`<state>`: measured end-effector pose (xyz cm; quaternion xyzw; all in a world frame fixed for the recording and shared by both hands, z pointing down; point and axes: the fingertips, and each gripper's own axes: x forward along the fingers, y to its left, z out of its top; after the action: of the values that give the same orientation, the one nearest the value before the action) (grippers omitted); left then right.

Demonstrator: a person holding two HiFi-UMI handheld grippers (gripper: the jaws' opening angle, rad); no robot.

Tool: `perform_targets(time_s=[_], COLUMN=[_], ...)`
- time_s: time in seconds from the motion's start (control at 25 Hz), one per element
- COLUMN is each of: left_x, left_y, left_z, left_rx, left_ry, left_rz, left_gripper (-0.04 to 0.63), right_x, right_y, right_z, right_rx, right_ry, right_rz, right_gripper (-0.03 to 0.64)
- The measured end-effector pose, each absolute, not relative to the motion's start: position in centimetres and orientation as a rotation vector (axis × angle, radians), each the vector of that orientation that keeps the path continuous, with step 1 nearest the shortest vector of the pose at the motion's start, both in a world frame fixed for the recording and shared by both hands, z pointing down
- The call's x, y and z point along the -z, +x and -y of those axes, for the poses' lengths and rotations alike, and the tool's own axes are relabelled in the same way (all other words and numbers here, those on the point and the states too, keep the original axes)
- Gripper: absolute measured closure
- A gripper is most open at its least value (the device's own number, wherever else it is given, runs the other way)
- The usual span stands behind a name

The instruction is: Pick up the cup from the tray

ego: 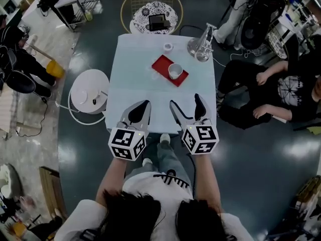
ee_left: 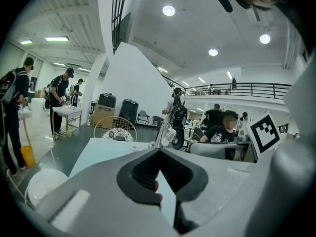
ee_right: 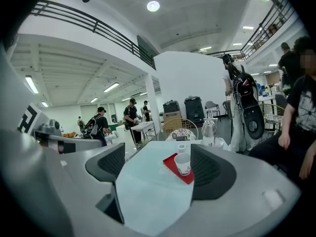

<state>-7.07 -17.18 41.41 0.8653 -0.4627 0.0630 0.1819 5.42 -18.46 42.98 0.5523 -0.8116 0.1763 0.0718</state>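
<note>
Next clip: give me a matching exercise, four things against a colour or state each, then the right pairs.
Things:
1. cup
2. tray
3. left hand-held gripper
4. right hand-held gripper

States:
a. red, flat on the table
b. jaws apart, nothing between them
c. jaws together, empty
d. white, upright on the tray

Pairs: 1-d, 2-a, 3-c, 4-b

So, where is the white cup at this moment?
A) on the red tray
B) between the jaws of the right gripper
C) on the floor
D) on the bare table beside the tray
A: the cup stands upright on the red tray, which lies on the table.
</note>
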Motion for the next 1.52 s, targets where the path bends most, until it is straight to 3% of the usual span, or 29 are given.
perform_targets(time_s=[0.92, 1.52], left_x=[-48.9, -54.0], left_y=[-3.2, -2.9], left_z=[31.8, 35.4], left_rx=[-0.312, -0.368], left_ry=[2.257, 2.14], left_rz=[1.362, 1.382], left_gripper=[0.595, 0.595], right_x=[-55.2, -61.5], right_y=[6.1, 5.0], right_z=[34.5, 38.2], right_rx=[-0.559, -0.557], right_ry=[1.428, 1.316], right_rz=[2.303, 2.241], right_gripper=[0.164, 0.153])
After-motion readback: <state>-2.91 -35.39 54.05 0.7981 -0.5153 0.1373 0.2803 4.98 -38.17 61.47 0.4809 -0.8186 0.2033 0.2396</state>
